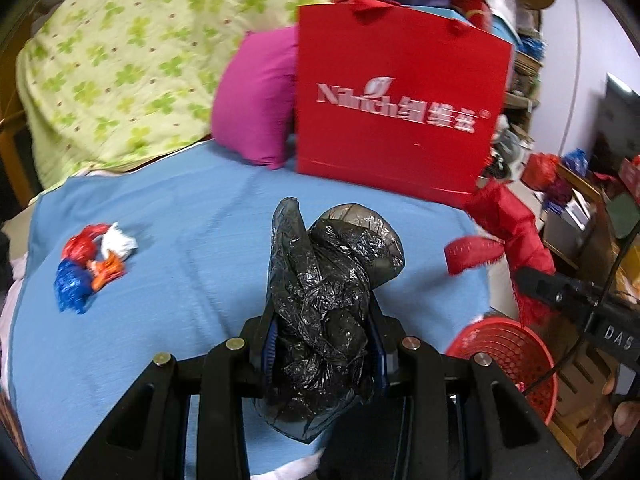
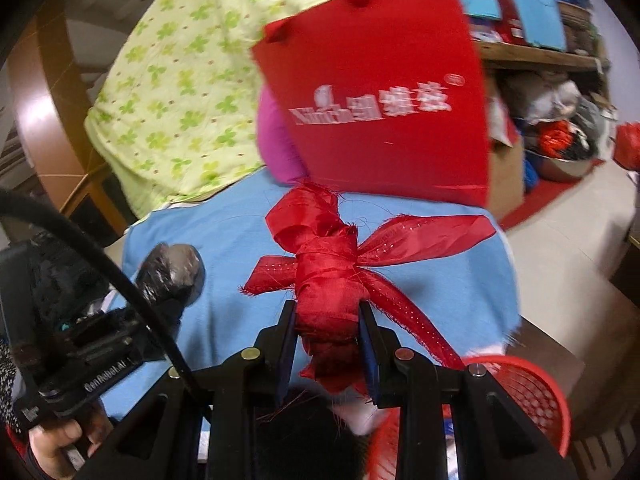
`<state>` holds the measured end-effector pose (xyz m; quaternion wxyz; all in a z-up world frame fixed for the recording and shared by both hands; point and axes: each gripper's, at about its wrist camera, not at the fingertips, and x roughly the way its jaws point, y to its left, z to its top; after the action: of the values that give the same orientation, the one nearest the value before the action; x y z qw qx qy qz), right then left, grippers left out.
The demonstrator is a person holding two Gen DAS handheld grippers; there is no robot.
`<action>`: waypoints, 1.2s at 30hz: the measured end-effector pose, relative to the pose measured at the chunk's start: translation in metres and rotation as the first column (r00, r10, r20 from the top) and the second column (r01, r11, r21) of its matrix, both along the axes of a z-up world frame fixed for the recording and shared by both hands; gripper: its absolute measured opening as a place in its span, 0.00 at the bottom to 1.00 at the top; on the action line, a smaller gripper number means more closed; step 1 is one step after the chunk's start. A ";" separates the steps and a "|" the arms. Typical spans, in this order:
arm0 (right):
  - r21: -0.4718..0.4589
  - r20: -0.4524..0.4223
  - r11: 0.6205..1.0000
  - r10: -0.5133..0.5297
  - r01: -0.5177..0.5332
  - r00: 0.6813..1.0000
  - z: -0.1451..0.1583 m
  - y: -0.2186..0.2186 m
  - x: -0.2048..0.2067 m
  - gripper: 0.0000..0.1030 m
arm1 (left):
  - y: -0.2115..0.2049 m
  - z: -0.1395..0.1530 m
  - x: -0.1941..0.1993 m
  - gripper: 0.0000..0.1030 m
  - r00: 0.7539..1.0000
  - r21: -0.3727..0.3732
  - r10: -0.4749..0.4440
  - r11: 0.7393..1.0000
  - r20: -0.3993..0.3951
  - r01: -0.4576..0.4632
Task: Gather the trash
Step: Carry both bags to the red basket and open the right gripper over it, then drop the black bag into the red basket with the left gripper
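My left gripper (image 1: pixel 322 344) is shut on a crumpled black plastic bag (image 1: pixel 332 280) and holds it above the blue bed sheet (image 1: pixel 180 216). My right gripper (image 2: pixel 328 332) is shut on a knotted bundle of red ribbon (image 2: pixel 326 268). The ribbon also shows at the right in the left wrist view (image 1: pixel 504 232), and the black bag at the left in the right wrist view (image 2: pixel 172 268). A red, white, blue and orange wrapper clump (image 1: pixel 90 262) lies on the sheet at the left. A red mesh basket (image 1: pixel 516 356) stands beside the bed, lower right, also in the right wrist view (image 2: pixel 528 396).
A red paper gift bag (image 1: pixel 400 96) stands on the bed against a magenta pillow (image 1: pixel 256 96) and a green-patterned quilt (image 1: pixel 120 60). Cluttered shelves (image 1: pixel 580 216) and floor items (image 2: pixel 560 144) lie to the right. A wooden bed frame (image 2: pixel 36 92) is at the left.
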<state>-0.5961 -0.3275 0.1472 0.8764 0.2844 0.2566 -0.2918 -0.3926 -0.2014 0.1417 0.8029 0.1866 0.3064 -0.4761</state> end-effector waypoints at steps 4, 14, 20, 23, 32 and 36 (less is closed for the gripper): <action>0.023 -0.024 0.997 -0.073 0.073 0.997 -0.014 -0.002 -0.038 0.30 | -0.012 -0.002 -0.019 0.38 0.999 0.005 -0.048 0.999 0.000 0.048; 0.099 -0.090 0.972 -0.204 0.212 0.975 -0.057 -0.003 -0.104 0.30 | -0.032 -0.004 -0.062 0.38 0.989 0.019 -0.150 0.989 0.002 0.150; 0.186 -0.137 0.947 -0.238 0.261 0.962 -0.086 -0.006 -0.122 0.34 | -0.045 -0.010 -0.083 0.38 0.980 0.035 -0.199 0.979 -0.007 0.199; 0.191 -0.158 0.936 -0.268 0.295 0.951 -0.093 -0.007 -0.129 0.70 | -0.051 -0.014 -0.092 0.38 0.975 0.044 -0.220 0.975 -0.014 0.220; 0.125 -0.086 0.915 -0.375 0.384 0.923 -0.073 -0.010 -0.159 0.79 | -0.072 -0.034 -0.112 0.38 0.957 0.090 -0.284 0.953 -0.063 0.289; 0.121 -0.058 0.903 -0.409 0.413 0.911 -0.067 -0.013 -0.171 0.79 | -0.080 -0.045 -0.125 0.38 0.941 0.119 -0.327 0.934 -0.090 0.337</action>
<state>-0.7670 -0.3407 0.0803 0.7706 0.3843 0.2232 -0.4568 -0.5179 -0.2815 0.0967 0.6857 0.2721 0.3289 -0.5896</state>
